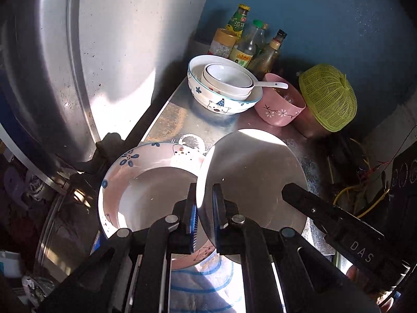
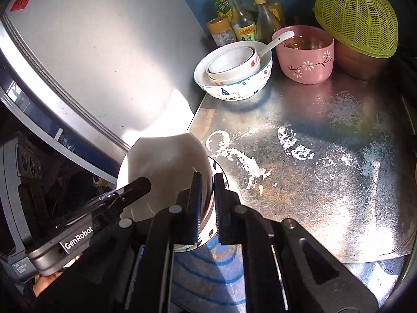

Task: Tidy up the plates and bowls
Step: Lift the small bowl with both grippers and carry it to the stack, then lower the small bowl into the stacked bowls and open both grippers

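My left gripper [image 1: 204, 208] is shut on the near rim of a plain white plate [image 1: 255, 177], held tilted above the metal counter [image 1: 198, 125]. A flower-and-bear patterned plate [image 1: 146, 180] lies just left of and under it. My right gripper [image 2: 207, 200] is shut on the right rim of the same white plate [image 2: 166, 177]; the patterned plate's edge [image 2: 217, 167] peeks out behind. A stack of two small white bowls [image 1: 226, 78] sits inside a bear-patterned bowl [image 1: 213, 99] at the back; it also shows in the right wrist view [image 2: 234, 83].
A pink flowered bowl [image 2: 305, 57] holding a glass, with a white spoon [image 2: 278, 39] across, stands beside a green mesh cover [image 2: 357, 15]. Sauce bottles [image 2: 242, 13] line the blue back wall. A grey appliance [image 2: 91, 52] rises on the left. A blue-striped cloth [image 2: 208, 268] lies under the grippers.
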Motion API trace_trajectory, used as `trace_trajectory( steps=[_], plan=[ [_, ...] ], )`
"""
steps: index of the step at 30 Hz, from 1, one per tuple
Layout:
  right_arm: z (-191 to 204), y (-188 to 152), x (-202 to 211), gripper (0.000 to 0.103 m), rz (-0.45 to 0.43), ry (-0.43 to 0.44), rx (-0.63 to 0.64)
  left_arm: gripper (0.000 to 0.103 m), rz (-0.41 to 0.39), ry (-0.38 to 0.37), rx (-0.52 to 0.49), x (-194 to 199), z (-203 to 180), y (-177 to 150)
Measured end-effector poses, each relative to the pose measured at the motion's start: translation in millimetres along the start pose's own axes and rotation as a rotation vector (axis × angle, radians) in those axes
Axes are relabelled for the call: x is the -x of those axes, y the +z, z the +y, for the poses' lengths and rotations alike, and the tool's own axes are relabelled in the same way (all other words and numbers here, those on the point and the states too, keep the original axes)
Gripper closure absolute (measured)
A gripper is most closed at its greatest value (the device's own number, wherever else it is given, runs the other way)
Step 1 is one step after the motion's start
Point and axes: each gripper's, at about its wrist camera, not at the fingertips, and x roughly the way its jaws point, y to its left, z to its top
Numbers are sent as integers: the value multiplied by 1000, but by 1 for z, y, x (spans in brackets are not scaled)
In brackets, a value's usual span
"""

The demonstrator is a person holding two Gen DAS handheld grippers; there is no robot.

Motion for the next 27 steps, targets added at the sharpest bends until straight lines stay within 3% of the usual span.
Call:
trace_trajectory(
  steps=[14,27],
  plan=[
    [47,0,-43,93,105,41,109,95,-1,68,120,5,55,-7],
    [49,-1,-54,93,135,35,126,95,22,72,144,-3,63,-12]
  ],
)
